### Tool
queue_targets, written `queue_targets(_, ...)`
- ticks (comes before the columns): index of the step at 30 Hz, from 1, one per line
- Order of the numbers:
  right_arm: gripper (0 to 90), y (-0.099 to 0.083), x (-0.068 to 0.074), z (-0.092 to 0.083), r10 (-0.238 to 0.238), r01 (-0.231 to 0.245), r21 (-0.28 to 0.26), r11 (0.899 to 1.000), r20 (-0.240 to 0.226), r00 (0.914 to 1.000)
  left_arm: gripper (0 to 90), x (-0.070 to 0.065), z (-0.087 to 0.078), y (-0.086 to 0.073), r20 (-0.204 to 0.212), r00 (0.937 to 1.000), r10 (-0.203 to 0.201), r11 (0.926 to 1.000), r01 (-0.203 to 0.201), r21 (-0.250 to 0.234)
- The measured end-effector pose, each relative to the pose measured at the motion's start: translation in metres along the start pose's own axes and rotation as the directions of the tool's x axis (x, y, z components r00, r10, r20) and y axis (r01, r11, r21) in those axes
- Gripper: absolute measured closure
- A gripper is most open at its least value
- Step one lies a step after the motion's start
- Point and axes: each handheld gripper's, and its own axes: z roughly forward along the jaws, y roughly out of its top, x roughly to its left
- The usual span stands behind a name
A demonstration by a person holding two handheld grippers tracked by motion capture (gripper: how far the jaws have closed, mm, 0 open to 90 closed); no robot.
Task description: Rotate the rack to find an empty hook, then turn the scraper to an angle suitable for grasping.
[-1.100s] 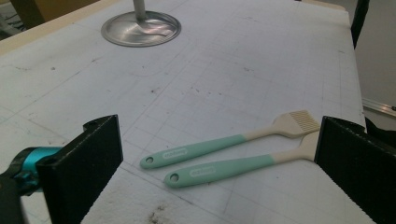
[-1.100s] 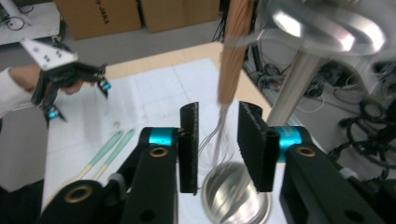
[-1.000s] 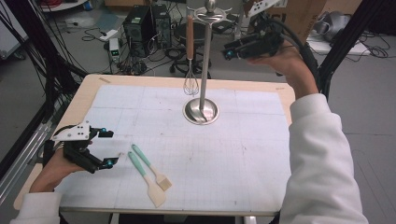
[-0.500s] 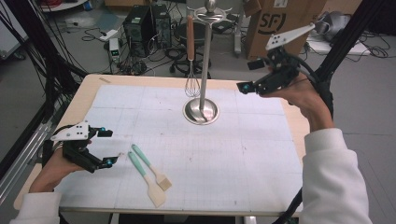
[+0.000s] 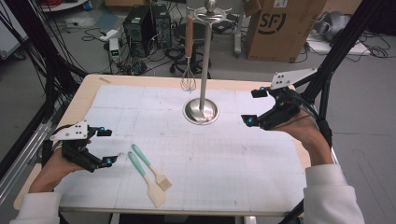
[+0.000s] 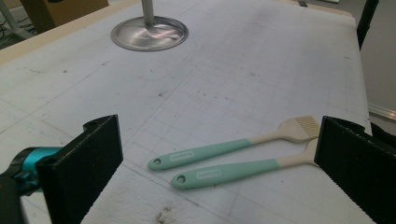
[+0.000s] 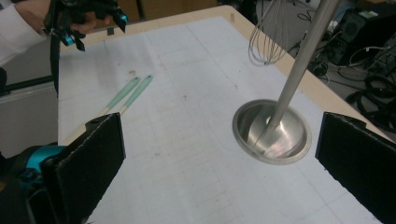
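Your right gripper point(image 5: 258, 106) sits at right of frame beside the stand point(image 5: 201, 111), fingers just spread wide, nothing between them. Your left gripper point(image 5: 106, 146) rests lower left, fingers apart, empty. The two spatulas point(image 5: 148, 173) lie on the table point(image 5: 261, 186) just beside it.

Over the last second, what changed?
The right gripper came down and away from the top of the stand, where the whisk hangs, to the table's right edge; its jaws have just been opening, nothing between them. Left gripper, whisk, spatula and brush stayed put.
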Motion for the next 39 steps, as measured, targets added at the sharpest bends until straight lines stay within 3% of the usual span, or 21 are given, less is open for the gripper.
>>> queue_targets(8,0.1,-0.033,0.014,0.016,-0.018,0.018,-0.018,1.0,-0.018,0.9997,1.6,-0.001,-0.002,0.001,-0.003,1.0,0.005,0.9999,-0.005,-0.01)
queue_targets(15,0.1,-0.059,0.018,0.029,0.0,-0.001,-0.028,1.0,-0.034,0.9994,1.7,-0.003,-0.004,0.003,-0.001,0.9999,0.014,0.9997,-0.014,-0.02)
queue_targets(21,0.1,-0.076,0.021,0.032,-0.02,0.019,-0.028,0.999,-0.038,0.9991,1.7,-0.004,-0.003,0.002,-0.008,0.9998,0.019,0.9998,-0.019,-0.009)
queue_targets(30,0.1,-0.101,0.025,0.035,0.028,-0.029,-0.025,0.999,-0.036,0.999,1.7,-0.004,-0.003,0.002,-0.017,0.9997,0.019,0.9998,-0.019,-0.01)
queue_targets(34,0.1,-0.114,0.03,0.038,0.028,-0.031,-0.072,0.997,-0.043,0.9987,1.6,-0.005,-0.002,0.002,-0.013,0.9997,0.019,0.9997,-0.02,-0.013)
queue_targets(36,0.1,-0.118,0.029,0.039,0.041,-0.044,-0.056,0.997,-0.047,0.998,1.6,-0.006,-0.001,0.003,-0.013,0.9998,0.018,0.9998,-0.018,-0.013)
queue_targets(39,0.2,-0.12,0.028,0.036,0.048,-0.051,-0.078,0.996,-0.042,0.998,1.7,-0.009,0.001,0.005,-0.007,0.9997,0.021,0.9997,-0.021,-0.012)
